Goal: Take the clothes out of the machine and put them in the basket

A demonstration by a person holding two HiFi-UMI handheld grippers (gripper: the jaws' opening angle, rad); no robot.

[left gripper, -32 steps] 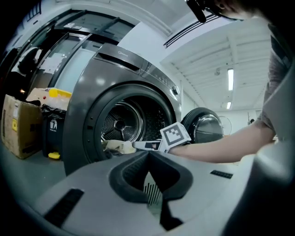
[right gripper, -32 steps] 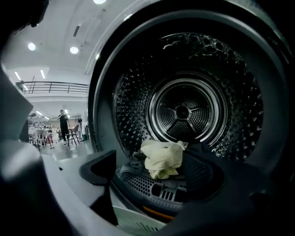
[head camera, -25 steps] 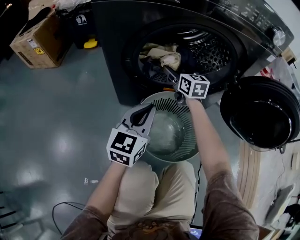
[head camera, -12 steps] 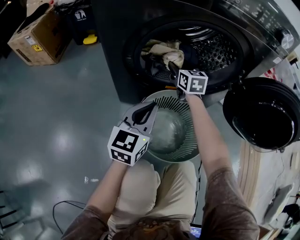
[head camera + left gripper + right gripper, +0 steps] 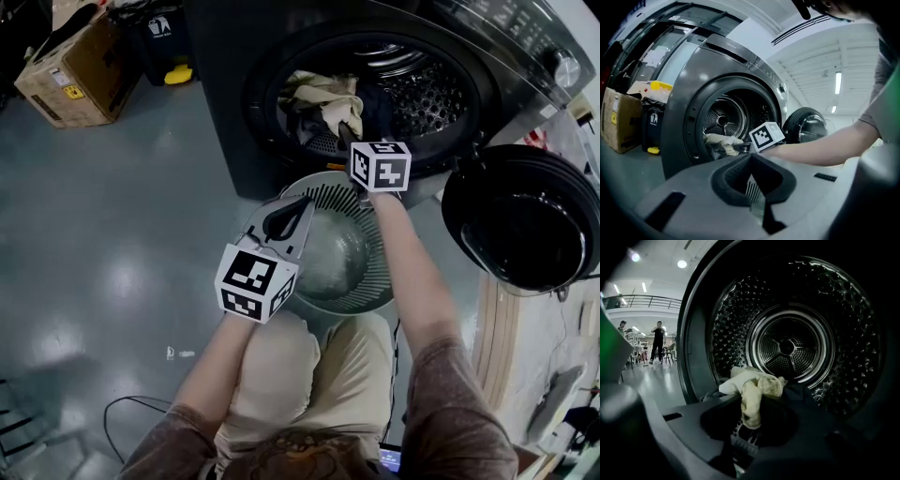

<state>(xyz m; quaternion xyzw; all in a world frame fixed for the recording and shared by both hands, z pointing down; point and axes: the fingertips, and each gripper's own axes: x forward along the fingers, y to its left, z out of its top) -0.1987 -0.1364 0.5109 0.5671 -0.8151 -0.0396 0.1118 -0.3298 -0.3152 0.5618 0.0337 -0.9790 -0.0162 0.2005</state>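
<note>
Right gripper (image 5: 752,420) is just closing its jaws on a cream cloth (image 5: 757,385) in the machine drum (image 5: 787,348); left gripper (image 5: 302,206) is hovering above the basket (image 5: 380,272), jaws together, empty.

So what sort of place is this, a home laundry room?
Likely a big lab or workshop hall, not a home: the washing machine stands on a glossy grey floor near a cardboard box, with a mezzanine railing and people standing beyond.
</note>
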